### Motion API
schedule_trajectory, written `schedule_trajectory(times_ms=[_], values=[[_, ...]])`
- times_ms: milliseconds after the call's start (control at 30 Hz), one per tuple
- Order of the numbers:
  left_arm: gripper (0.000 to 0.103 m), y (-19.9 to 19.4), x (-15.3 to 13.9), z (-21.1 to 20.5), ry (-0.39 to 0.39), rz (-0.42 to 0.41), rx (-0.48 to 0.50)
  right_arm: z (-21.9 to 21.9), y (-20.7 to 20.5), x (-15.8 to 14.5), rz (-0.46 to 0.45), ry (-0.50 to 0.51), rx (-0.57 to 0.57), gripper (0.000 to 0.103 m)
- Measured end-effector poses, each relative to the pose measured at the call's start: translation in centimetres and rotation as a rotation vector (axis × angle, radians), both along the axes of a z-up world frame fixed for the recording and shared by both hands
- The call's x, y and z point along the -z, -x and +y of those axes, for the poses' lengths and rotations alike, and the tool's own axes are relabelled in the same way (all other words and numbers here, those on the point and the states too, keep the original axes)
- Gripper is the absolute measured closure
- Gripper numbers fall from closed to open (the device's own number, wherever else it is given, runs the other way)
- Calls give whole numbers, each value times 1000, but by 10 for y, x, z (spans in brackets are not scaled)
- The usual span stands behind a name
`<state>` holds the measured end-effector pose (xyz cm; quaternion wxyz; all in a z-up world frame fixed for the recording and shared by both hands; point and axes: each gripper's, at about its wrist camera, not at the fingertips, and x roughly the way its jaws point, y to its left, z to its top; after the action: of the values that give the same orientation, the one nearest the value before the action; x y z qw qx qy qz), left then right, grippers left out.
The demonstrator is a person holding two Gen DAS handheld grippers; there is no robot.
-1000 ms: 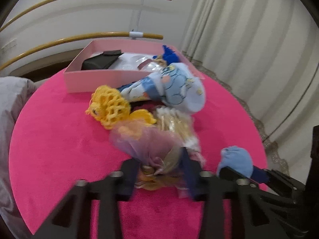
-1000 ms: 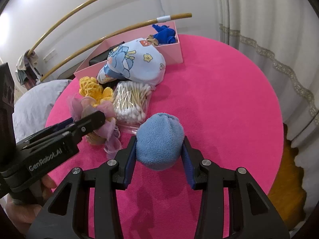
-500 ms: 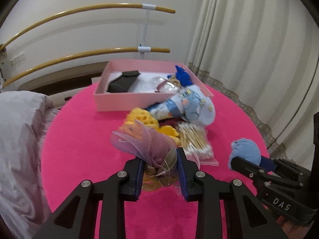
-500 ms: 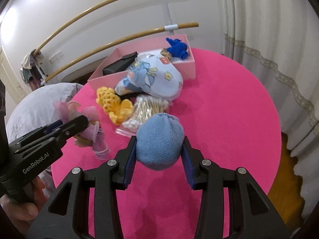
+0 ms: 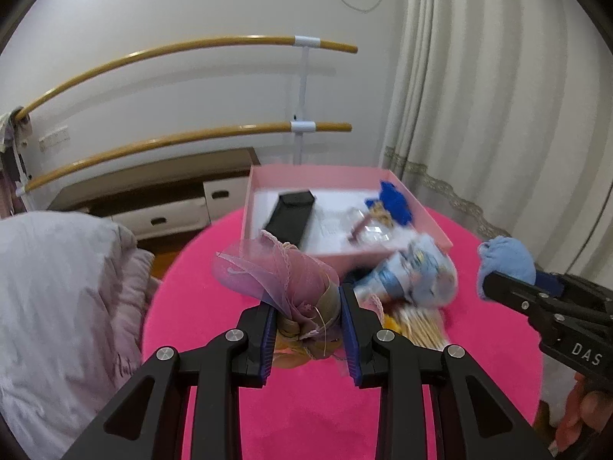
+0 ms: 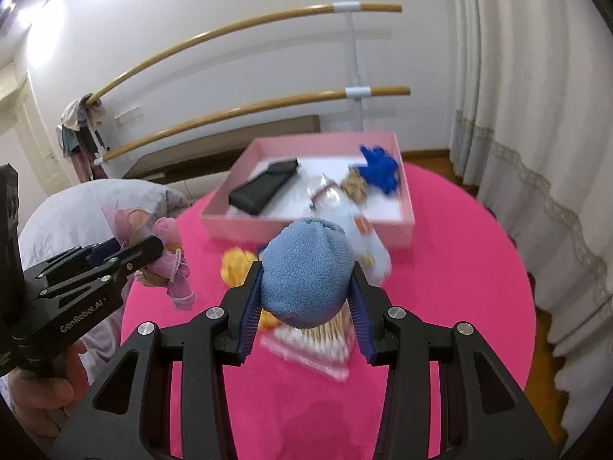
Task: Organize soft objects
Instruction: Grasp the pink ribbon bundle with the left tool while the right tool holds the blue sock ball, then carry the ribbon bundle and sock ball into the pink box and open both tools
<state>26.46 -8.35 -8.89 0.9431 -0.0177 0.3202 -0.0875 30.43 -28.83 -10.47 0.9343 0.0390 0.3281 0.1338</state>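
One pink box (image 6: 306, 226), two grippers, two wooden rails, one round pink table (image 6: 459, 268).

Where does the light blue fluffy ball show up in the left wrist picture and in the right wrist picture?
Left wrist view: the light blue fluffy ball is at the right edge, gripped in the right tool.
Right wrist view: it fills the lower centre, clamped between that tool's pads, above the bag of cotton swabs.
Shared landmark: the pink box on the pink table, beyond the ball in both.

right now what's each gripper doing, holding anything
left gripper: shut on the pink gauze doll, lifted off the table.
right gripper: shut on the blue fleece ball, also in the air.
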Motion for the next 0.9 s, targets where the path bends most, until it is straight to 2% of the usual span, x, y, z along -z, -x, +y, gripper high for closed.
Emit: schedule_trajectory(times_ms=[333,567,900], values=[[76,-44,-33,-1,-39,-64,-15,10,-46,-35,-52,8,-42,64],[76,-86,-45,-1,-30,-83,2,11,-88,-53,-57,6,-59,64],[76,-191,-50,-6,-28,-52,17,11,-172,-73,-18,6,-61,64]])
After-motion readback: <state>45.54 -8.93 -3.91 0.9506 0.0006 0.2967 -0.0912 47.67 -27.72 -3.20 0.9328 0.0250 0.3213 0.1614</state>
